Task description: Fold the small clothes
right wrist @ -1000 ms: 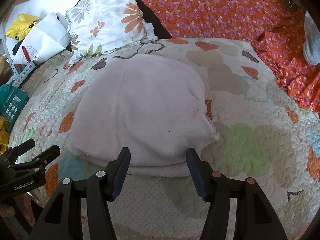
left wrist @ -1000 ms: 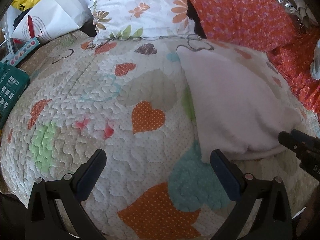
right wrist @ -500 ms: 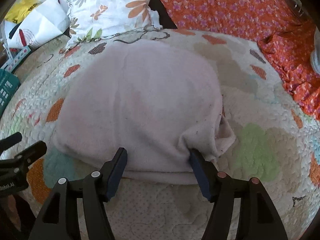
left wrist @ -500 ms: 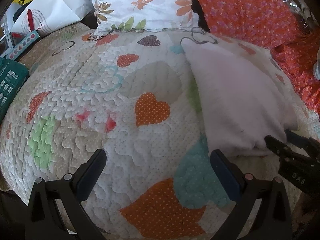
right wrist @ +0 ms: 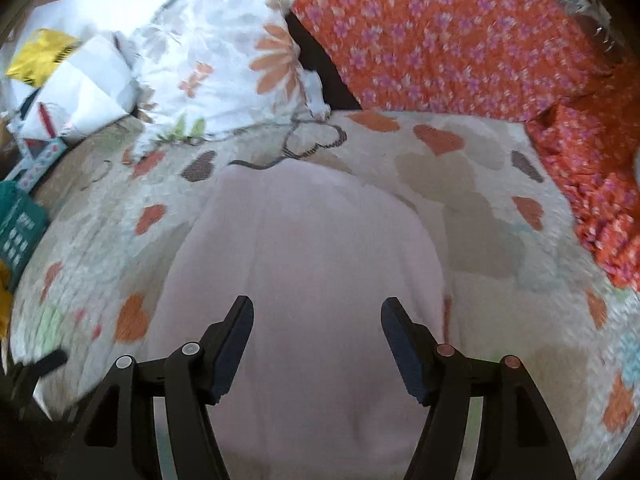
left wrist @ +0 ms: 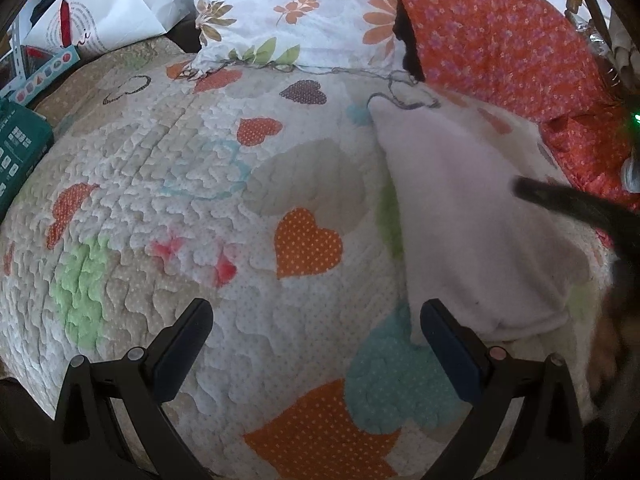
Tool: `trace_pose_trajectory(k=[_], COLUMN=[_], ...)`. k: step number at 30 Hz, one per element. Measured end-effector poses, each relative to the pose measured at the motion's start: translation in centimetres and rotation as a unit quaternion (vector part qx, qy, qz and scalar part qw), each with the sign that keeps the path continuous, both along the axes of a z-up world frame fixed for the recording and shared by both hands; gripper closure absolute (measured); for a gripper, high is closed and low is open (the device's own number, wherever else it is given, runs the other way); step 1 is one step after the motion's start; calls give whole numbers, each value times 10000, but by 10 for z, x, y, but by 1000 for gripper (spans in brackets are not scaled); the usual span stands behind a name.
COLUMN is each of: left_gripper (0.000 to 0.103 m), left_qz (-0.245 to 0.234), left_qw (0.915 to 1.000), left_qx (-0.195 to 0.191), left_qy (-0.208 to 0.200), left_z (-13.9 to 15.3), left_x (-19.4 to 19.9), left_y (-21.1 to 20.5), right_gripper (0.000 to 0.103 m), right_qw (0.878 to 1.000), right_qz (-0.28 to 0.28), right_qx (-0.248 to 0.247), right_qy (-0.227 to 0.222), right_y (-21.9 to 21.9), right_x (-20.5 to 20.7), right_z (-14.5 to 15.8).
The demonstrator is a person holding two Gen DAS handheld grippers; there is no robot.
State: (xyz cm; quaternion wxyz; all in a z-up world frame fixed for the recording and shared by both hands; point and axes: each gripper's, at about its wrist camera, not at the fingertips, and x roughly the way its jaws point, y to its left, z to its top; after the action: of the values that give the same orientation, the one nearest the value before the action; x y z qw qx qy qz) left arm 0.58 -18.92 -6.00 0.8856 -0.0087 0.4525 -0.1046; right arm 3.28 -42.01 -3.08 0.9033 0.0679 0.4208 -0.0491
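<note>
The pale pink garment [right wrist: 308, 264] lies folded flat on the heart-patterned quilt [left wrist: 168, 208] of the bed, in front of the floral pillow [left wrist: 296, 12] and the orange flowered pillow [right wrist: 440, 36].

Since a second ago the right hand-held gripper [right wrist: 316, 344] has moved forward over the garment. Then its fingers straddled the garment's near folded edge; now pink cloth fills the view beneath and beyond them, and the near edge is out of sight below the frame. Its jaws stand wider than a second ago, open, with nothing pinched between the pads. The right view is smeared by motion, and the flap that stuck out at the garment's right corner half a second ago can no longer be made out.

The left hand-held gripper [left wrist: 316, 336] has hardly shifted. Its jaws are wide open over bare quilt on the left of the garment, the right finger [left wrist: 448, 344] just beside the garment's near left corner.

In the left view the right hand-held gripper's dark finger [left wrist: 560, 200] now reaches across the garment's right side, farther up toward the orange pillow than before.
</note>
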Motion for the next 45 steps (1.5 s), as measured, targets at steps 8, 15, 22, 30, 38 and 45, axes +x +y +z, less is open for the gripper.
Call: trace_pose_trajectory(k=[8, 15, 22, 30, 38, 45], left_gripper=[0, 0, 0, 0, 0, 0], left_qz=[298, 697, 644, 756, 607, 519], left_qw=[9991, 9951, 9957, 9939, 9955, 9965], left_qx=[-295, -655, -633, -789, -722, -527], left_qy=[105, 255, 210, 138, 19, -378], left_z=[6, 9, 10, 17, 17, 21], left_x=[17, 26, 20, 17, 14, 2], left_y=[25, 48, 48, 61, 47, 28], right_gripper=[18, 23, 23, 22, 20, 20], right_qw=[9932, 9963, 9883, 9946, 9823, 9833], right_qz=[-627, -476, 443, 55, -1358, -1404], right_qx=[-384, -458, -1149, -931, 728, 1017], right_qy=[905, 556, 901, 454, 1068, 555], right_y=[-49, -16, 74, 40, -89, -108], right_x=[107, 111, 127, 108, 63, -6], right_z=[-47, -5, -36, -5, -48, -29])
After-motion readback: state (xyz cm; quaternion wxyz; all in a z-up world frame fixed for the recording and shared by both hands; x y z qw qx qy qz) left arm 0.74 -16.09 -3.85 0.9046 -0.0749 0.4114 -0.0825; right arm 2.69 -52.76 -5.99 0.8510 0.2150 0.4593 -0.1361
